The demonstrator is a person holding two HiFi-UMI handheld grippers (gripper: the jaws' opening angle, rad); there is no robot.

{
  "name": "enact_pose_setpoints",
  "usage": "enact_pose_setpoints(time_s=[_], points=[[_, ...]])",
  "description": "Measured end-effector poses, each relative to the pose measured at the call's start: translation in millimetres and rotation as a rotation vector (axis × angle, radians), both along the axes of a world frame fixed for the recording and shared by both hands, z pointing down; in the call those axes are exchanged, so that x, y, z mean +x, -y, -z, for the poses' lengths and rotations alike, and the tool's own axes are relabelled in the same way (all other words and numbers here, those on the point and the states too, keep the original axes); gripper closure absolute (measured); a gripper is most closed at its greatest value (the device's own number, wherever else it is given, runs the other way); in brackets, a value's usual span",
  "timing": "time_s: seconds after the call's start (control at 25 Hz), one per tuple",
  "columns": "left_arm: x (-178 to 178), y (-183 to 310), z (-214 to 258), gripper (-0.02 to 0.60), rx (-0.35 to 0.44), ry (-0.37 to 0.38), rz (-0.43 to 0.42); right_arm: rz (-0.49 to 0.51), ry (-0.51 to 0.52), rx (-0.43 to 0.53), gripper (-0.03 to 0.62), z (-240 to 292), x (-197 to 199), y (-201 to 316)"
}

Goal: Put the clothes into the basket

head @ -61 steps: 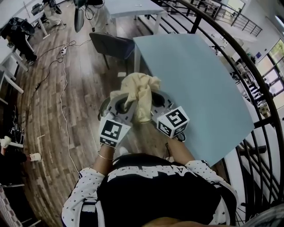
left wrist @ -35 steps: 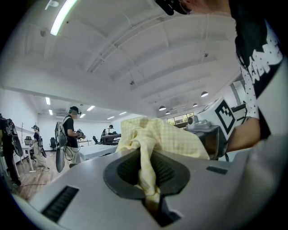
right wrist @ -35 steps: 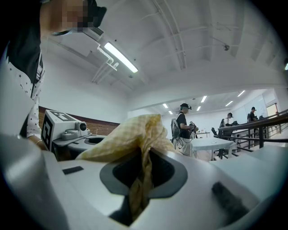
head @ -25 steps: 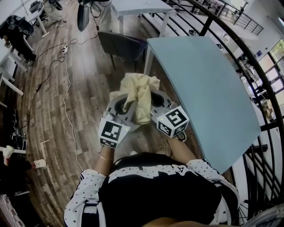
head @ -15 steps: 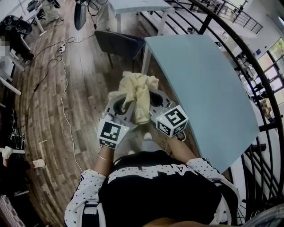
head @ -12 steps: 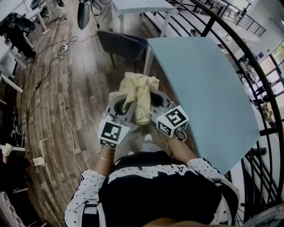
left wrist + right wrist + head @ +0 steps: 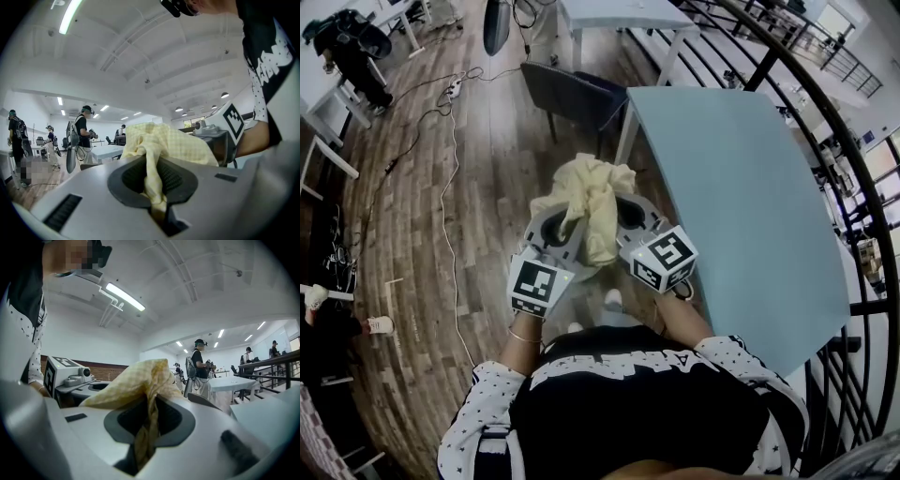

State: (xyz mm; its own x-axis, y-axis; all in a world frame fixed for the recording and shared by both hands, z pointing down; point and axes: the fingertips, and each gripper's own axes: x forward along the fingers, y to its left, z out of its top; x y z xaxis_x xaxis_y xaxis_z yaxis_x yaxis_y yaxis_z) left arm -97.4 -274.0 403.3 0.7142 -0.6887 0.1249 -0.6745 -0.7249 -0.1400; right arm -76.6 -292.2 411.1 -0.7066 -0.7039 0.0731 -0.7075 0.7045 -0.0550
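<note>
The pale yellow garment (image 7: 593, 195) sits bunched at frame centre, pinched between the left claw (image 7: 562, 216) and the right claw (image 7: 623, 210) side by side, over wooden floor (image 7: 478, 187) left of the blue tabletop (image 7: 750, 206), with no basket in view.

The cloth (image 7: 592, 202) is pale yellow, finely checked; the table (image 7: 741, 187) light blue; the floor (image 7: 478, 187) brown.

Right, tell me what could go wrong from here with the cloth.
The left claw and right claw each pinch only a thin fold of the yellow cloth, so it might slip free. A loose cable trails over the floor close by, a possible trip hazard. No basket is in view.
</note>
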Motion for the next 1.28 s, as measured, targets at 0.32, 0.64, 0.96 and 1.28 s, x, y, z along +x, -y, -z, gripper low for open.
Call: enact_pose_setpoints(time_s=[0.32,0.64,0.96,1.28], points=[[9,18,-8,0.541,-0.026,-0.002,0.039,0.044,-0.003,-0.026,0.539,-9,8,19],[15,29,-25,0.541,-0.041,0.013,0.076,0.077,0.009,-0.046,0.539,-27,14,30],[20,43,-28,0.541,-0.05,0.023,0.106,0.123,0.025,-0.039,0.539,-29,18,44],[26,53,-29,0.541,-0.045,0.042,0.157,0.171,0.04,-0.039,0.539,-31,23,56]])
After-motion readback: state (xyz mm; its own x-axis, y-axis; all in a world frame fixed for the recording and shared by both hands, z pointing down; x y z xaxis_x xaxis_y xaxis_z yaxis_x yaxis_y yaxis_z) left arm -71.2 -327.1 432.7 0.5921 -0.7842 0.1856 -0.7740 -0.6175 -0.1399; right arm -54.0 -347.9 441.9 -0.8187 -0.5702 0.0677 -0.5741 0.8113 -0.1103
